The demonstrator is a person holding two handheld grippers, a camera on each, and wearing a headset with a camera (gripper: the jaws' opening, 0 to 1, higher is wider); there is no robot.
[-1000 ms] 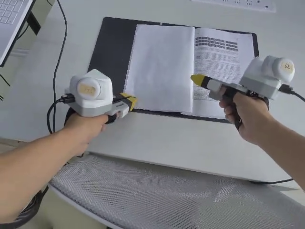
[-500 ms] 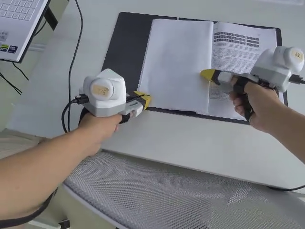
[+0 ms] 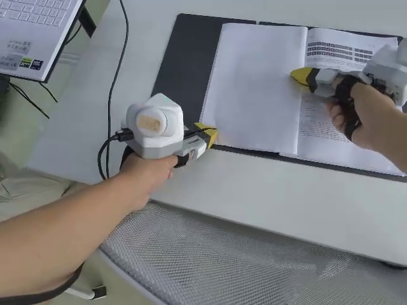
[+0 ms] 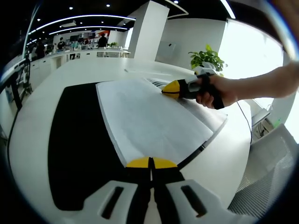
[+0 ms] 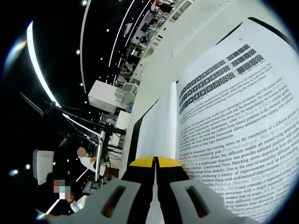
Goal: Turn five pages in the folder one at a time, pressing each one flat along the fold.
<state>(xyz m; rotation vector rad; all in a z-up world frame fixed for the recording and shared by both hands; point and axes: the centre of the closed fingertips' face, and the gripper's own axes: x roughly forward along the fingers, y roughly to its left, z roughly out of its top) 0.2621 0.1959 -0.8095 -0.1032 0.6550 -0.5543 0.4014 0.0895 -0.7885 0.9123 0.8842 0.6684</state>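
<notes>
An open black folder (image 3: 184,60) lies on the white table, with a blank turned page (image 3: 257,86) on its left side and a printed page (image 3: 337,121) on its right. My right gripper (image 3: 299,75) is shut, its yellow tips resting at the fold between the two pages; in the right gripper view its shut tips (image 5: 156,162) sit at the edge of the printed page (image 5: 224,121). My left gripper (image 3: 210,135) is shut and holds nothing, just off the blank page's near left corner. In the left gripper view its tips (image 4: 151,163) touch the blank page (image 4: 149,121), with the right gripper (image 4: 172,88) beyond.
A laptop (image 3: 32,32) sits at the table's far left, with a black cable (image 3: 114,76) running down beside the folder. A grey mesh chair seat (image 3: 222,260) lies below the table's near edge. People stand at desks in the background (image 5: 88,163).
My right gripper has moved from the page's lower part up along the fold, toward the far side. The left gripper stays at the page's near corner. The head camera has shifted.
</notes>
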